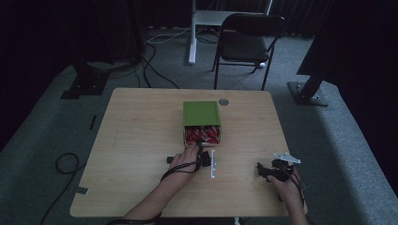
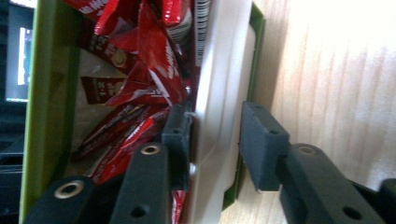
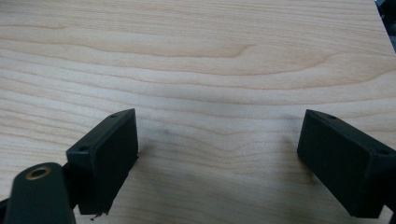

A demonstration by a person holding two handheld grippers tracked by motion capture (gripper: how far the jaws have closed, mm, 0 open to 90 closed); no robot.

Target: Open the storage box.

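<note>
Jaws of the left gripper (image 2: 212, 144) straddle the near wall of the green box (image 1: 201, 114): in the left gripper view one pad sits inside among the red packets (image 2: 140, 79), the other outside, with the white inner wall (image 2: 219, 93) between them. The inner pad lies against that wall; a narrow gap shows at the outer pad, so I cannot tell whether the pinch is complete. From the high view the left gripper (image 1: 202, 157) reaches the open near end of the box, which lies near the middle of the table (image 1: 141, 131), its green lid covering the far part and the packets showing at the near end.

The right gripper (image 1: 272, 169) rests near the table's right near corner, well apart from the box. The right gripper view shows it (image 3: 217, 158) with jaws spread wide over bare wood.

The table is pale wood grain, with a small grey disc (image 1: 223, 101) near its far edge. Beyond it stand a dark folding chair (image 1: 246, 42) on grey carpet, with cables (image 1: 155, 70) trailing on the floor and dark curtains behind.
</note>
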